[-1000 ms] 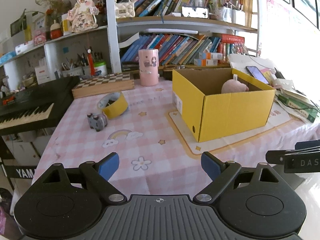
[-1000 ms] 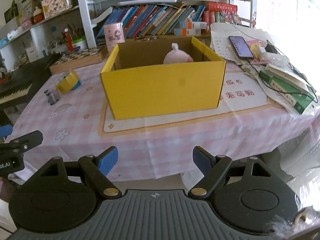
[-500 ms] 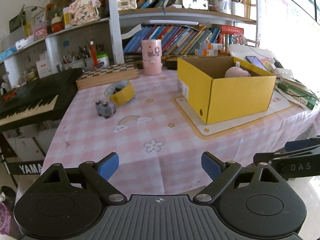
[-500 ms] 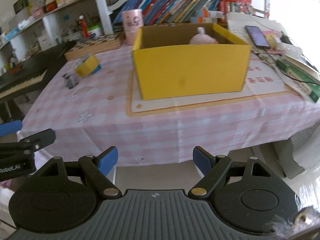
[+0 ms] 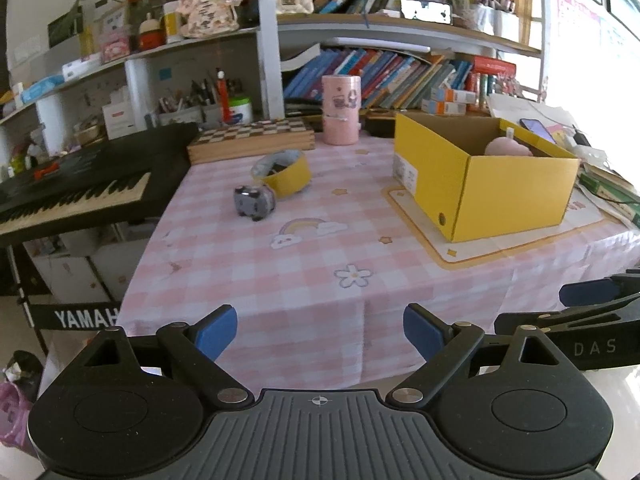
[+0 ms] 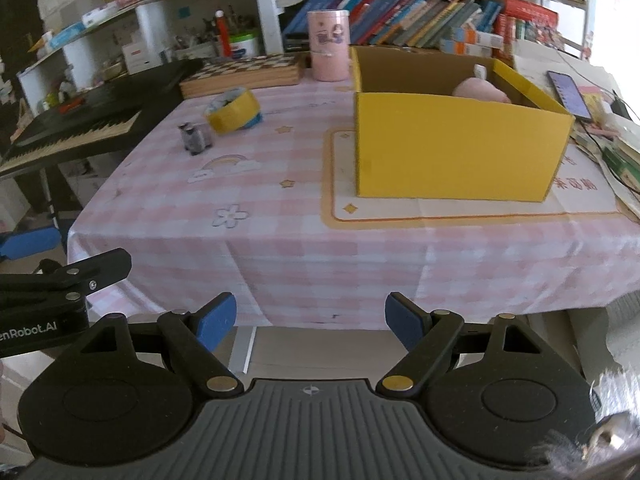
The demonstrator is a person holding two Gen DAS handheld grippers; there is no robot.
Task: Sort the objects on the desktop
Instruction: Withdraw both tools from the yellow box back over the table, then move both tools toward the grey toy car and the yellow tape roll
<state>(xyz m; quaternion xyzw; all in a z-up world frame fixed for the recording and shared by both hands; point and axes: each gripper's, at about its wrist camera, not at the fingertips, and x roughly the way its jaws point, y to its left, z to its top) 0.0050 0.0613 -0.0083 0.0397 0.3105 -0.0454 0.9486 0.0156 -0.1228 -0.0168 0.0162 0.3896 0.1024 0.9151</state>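
Observation:
A yellow cardboard box (image 5: 492, 190) (image 6: 456, 148) stands on the right of the pink checked table (image 5: 312, 264), with a pink plush (image 5: 507, 147) (image 6: 482, 91) inside. A yellow tape roll (image 5: 284, 172) (image 6: 234, 110) and a small grey toy (image 5: 254, 202) (image 6: 195, 138) lie on the left of the table. My left gripper (image 5: 320, 330) is open and empty, held before the table's front edge. My right gripper (image 6: 310, 320) is open and empty, also off the front edge. Each gripper shows at the side of the other's view.
A pink cylinder tin (image 5: 341, 110) and a wooden chessboard box (image 5: 252, 138) stand at the back. A black keyboard (image 5: 76, 184) sits left of the table. Bookshelves (image 5: 400, 72) rise behind. A phone (image 6: 568, 94), papers and books lie at the right.
Both grippers have pulled back from the table, so the box and objects look farther away. Both stay open and empty. The right view has swung left.

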